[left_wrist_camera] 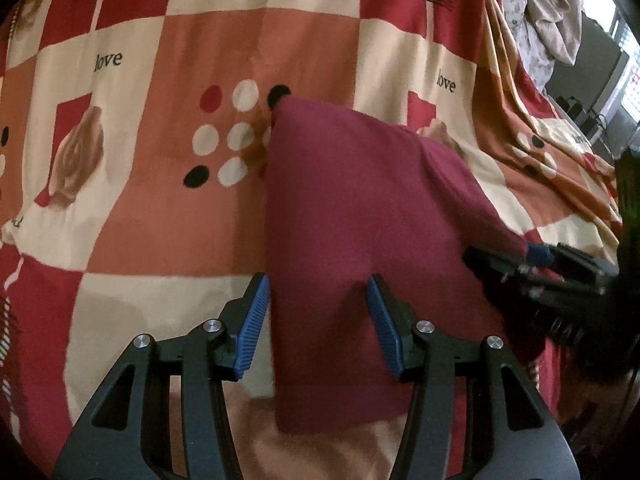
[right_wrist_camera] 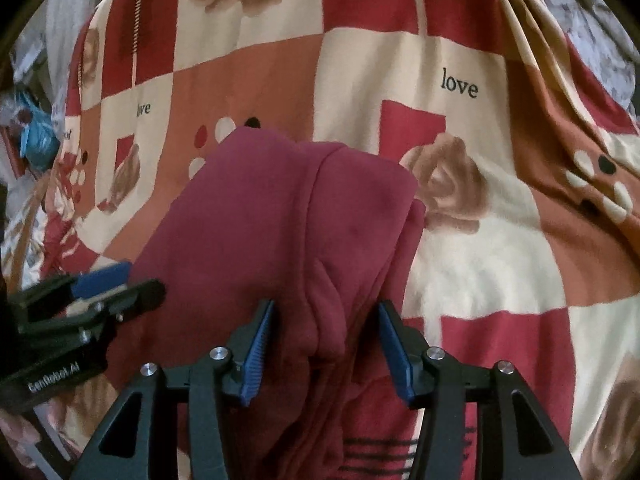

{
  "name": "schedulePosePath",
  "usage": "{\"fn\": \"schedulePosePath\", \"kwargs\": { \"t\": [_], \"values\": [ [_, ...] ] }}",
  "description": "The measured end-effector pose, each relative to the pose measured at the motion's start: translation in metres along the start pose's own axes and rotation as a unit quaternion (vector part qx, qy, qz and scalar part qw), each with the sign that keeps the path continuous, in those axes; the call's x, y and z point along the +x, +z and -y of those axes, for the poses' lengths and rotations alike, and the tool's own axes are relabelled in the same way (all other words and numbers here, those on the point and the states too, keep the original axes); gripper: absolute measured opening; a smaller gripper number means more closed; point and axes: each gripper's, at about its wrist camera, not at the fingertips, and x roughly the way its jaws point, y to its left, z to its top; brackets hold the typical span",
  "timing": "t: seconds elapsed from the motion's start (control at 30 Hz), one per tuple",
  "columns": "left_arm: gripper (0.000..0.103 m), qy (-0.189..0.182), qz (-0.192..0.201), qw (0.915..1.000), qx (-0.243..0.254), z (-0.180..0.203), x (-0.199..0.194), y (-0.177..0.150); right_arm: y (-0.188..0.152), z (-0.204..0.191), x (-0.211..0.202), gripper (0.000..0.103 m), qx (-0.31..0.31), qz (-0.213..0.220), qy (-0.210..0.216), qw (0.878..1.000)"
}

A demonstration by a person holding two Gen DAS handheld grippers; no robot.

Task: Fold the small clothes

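both grippers, left gripper (left_wrist_camera: 318, 320) and right gripper (right_wrist_camera: 326, 344), hang spread over the maroon garment (left_wrist_camera: 360, 208) lying mid-bedspread (left_wrist_camera: 140, 220), gripping nothing. seemingly mid-fold; next each should pinch a near edge and carry it over. bedspread reads "love"; the left gripper's body reads "genrobot.ai".
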Motion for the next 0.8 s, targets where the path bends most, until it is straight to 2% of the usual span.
{"fn": "schedulePosePath", "kwargs": {
  "t": [0.1, 0.23, 0.4, 0.57, 0.7, 0.8],
  "values": [
    [0.050, 0.010, 0.011, 0.9999, 0.006, -0.011, -0.015, -0.007, -0.002, 0.002, -0.012, 0.051, 0.017, 0.000, 0.013, 1.000],
    [0.050, 0.020, 0.015, 0.9996, -0.015, -0.036, -0.029, -0.018, -0.006, -0.006, -0.027, 0.065, 0.020, 0.013, 0.024, 0.999],
    [0.050, 0.041, 0.013, 0.9980, -0.047, -0.067, -0.040, -0.028, -0.008, -0.022, -0.034, 0.065, 0.006, 0.016, 0.040, 0.999],
    [0.050, 0.021, 0.021, 0.9978, -0.059, -0.069, -0.049, -0.028, -0.005, -0.024, -0.041, 0.066, 0.009, 0.024, 0.030, 0.999],
    [0.050, -0.021, 0.025, 0.9968, -0.073, -0.062, -0.047, -0.018, 0.000, -0.008, -0.044, 0.075, 0.033, 0.031, 0.014, 0.999],
    [0.050, -0.049, 0.021, 0.9954, -0.079, -0.052, -0.037, -0.007, 0.005, 0.007, -0.036, 0.076, 0.051, 0.025, 0.013, 0.998]
  ]
}}
